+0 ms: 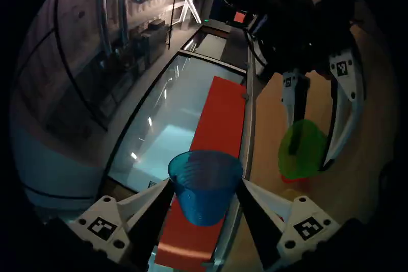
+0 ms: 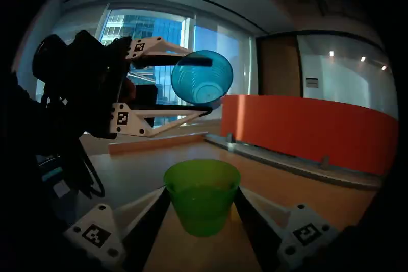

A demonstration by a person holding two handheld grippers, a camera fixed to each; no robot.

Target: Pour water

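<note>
Beyond the green cup [image 2: 202, 195], the blue cup [image 2: 202, 84] tilts.

No words, numbers or brand names can be read. Black-and-white square code tags [image 1: 102, 227] on the left gripper [image 1: 205, 186] and right gripper [image 2: 201, 194] carry patterns, not letters. Above the orange wall panel [image 2: 306, 124], a small white notice [image 2: 312, 82] is too small to read.

A long orange partition panel [image 2: 311, 129] stands along the far edge of a wooden tabletop [image 2: 127, 170]. Large glass windows [image 2: 153, 27] rise beyond the panel's left end.
</note>
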